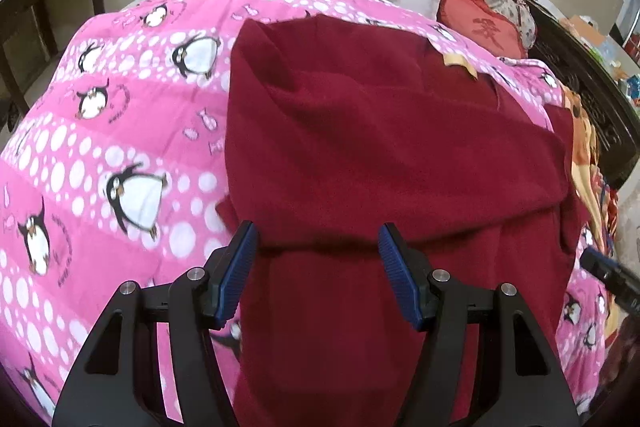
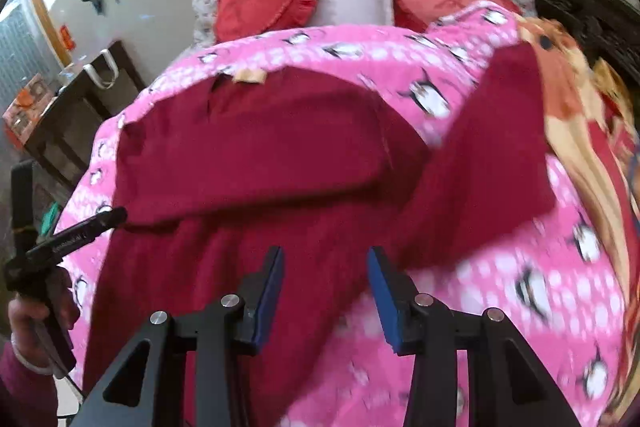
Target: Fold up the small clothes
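We have the maroon garment partly folded on the bed's pink quilt; one sleeve remains spread right. Left tool and right tool hover released.

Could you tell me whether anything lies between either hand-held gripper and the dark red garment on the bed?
Nothing visible does. The left hand-held gripper is open right over the dark red garment, and the right hand-held gripper is open just above its near edge. Only the pink penguin quilt lies around it.
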Demonstrator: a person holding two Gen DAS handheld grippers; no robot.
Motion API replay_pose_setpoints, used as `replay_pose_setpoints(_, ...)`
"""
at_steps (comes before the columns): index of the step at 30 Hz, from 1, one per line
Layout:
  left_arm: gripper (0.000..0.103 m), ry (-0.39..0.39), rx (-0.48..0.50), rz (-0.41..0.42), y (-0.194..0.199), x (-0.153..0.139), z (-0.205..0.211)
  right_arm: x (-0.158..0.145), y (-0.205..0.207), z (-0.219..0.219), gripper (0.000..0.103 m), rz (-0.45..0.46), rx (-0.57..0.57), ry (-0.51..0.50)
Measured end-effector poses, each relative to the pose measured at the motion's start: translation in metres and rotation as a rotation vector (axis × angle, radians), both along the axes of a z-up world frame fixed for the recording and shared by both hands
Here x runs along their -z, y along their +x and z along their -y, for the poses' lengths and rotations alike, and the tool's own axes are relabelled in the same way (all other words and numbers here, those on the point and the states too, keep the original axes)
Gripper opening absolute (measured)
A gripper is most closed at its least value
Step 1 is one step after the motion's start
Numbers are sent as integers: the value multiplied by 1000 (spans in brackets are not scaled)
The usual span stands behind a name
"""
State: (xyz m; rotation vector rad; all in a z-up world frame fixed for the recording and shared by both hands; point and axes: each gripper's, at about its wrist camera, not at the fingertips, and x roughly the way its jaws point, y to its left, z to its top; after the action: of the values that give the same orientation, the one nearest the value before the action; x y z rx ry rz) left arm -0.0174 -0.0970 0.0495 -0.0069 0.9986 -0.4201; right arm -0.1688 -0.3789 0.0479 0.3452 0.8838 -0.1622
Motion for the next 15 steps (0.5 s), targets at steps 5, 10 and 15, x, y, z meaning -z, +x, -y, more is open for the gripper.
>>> replay_pose_setpoints(5, 63, 4, -5, -48, -8, 9, 1, 36, 5, 16, 45, -11, 56, 205)
replay_pose_setpoints(10, 63, 1, 4, -33, -18, 2, -1, 44, 10, 18, 7, 14, 70, 179)
replay_pose_setpoints(15, 63, -8, -7, -22, -22, -1, -8, 22, -11, 38, 6, 43, 119, 69)
